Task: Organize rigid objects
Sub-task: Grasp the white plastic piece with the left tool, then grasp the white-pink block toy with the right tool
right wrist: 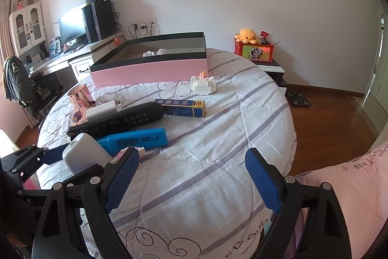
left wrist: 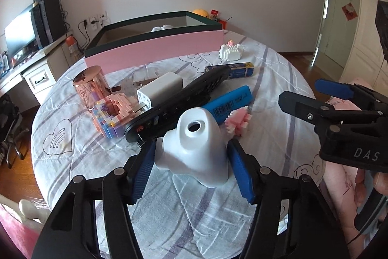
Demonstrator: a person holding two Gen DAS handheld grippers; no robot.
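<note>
A white ceramic figure with a hole on top [left wrist: 194, 149] stands on the round quilt-covered table [left wrist: 218, 222], between the blue pads of my left gripper [left wrist: 191, 159]; the jaws are open around it, with small gaps on each side. It also shows in the right wrist view [right wrist: 82, 154]. My right gripper [right wrist: 191, 176] is open and empty over bare quilt [right wrist: 206, 186], right of the figure; it shows in the left wrist view [left wrist: 315, 101]. A pink box with a dark rim [left wrist: 155, 50] stands at the back and holds white objects [right wrist: 155, 52].
On the table lie a black remote [left wrist: 174, 106], a blue marker [left wrist: 230, 103], a white charger [left wrist: 160, 89], pink brick models [left wrist: 114, 115], a white brick cake [left wrist: 230, 51], a blue-yellow box [left wrist: 232, 71] and a pink tin [left wrist: 91, 86]. A desk with a monitor [left wrist: 19, 40] stands at left.
</note>
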